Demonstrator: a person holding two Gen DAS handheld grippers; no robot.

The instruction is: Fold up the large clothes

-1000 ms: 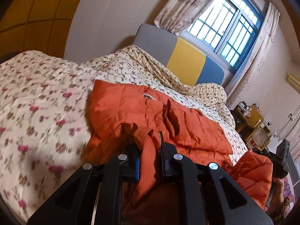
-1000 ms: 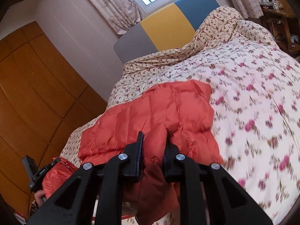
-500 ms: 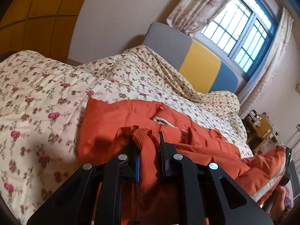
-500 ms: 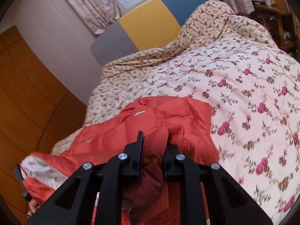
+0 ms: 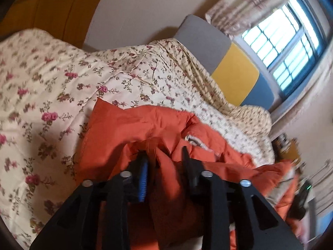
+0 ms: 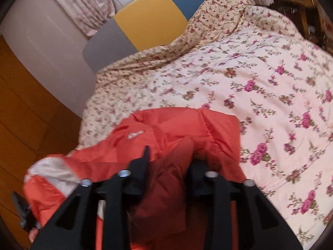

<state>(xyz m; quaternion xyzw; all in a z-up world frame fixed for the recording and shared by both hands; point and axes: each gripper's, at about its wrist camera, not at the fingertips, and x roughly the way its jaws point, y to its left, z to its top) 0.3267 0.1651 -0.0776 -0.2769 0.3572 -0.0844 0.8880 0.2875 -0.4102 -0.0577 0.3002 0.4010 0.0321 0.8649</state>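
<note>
Left tool (image 5: 164, 158) points forward and slightly up, black fingers (image 5: 188, 162) parted around a thick bunch of the orange jacket (image 5: 133, 125); the blue-ribbed pad (image 5: 143, 179) on the left finger shows a little apart from the cloth, and whether the pinch is firm is unclear. Right tool (image 6: 169, 156) points the same way, its two black fingers (image 6: 143, 162) pressed against a fat fold of the jacket held between them. At the far lower left of the right wrist view, the other tool's body shows, blurred.
</note>
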